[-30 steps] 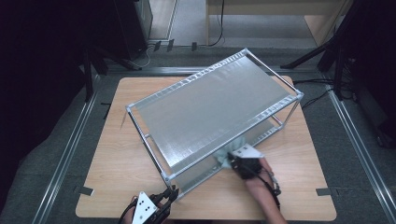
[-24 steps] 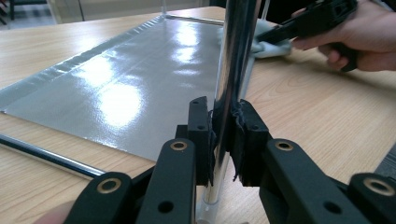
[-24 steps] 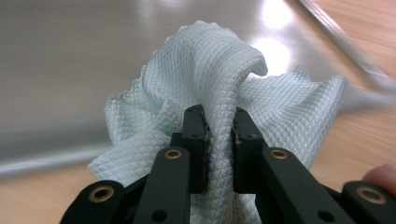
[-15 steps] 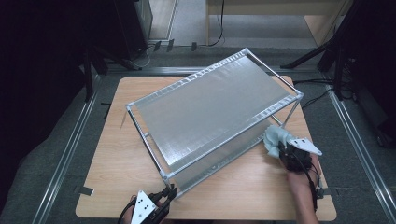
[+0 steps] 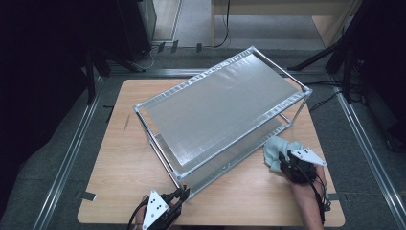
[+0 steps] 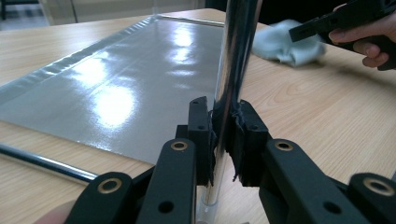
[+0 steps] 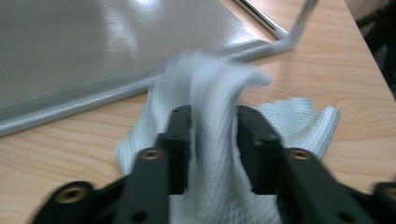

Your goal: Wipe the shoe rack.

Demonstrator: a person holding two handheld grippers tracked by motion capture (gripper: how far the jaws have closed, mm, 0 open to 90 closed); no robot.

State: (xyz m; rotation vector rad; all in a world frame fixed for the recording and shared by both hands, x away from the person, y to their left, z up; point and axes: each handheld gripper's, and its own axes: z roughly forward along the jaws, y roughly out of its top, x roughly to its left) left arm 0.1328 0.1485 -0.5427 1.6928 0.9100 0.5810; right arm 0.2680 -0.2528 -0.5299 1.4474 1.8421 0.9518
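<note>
A two-shelf metal rack (image 5: 242, 142) stands slantwise on the wooden table (image 5: 124, 177). My left gripper (image 5: 183, 192) is at its near corner, shut on the chrome corner post (image 6: 236, 56), which the pads (image 6: 201, 135) squeeze from both sides. A pale blue-white cloth (image 5: 275, 148) lies bunched on the table by the rack's right front end. My right gripper (image 5: 283, 163) is over it; its jaws have just been opening, and a fold of the cloth (image 7: 210, 84) rises loosely between them. The left gripper view shows that cloth (image 6: 285, 44) far off under the other gripper.
The rack's lower shelf (image 6: 116, 79) is a glossy grey sheet close above the table. Its front rail (image 7: 70, 109) runs just beyond the cloth. Bare wood lies between the two grippers and left of the rack. Dark stands and cables (image 5: 335, 86) surround the table.
My right gripper slid from the middle of the rack's front to its right end, taking the cloth along. Its jaws now stand wider. The left gripper stayed on the post.
</note>
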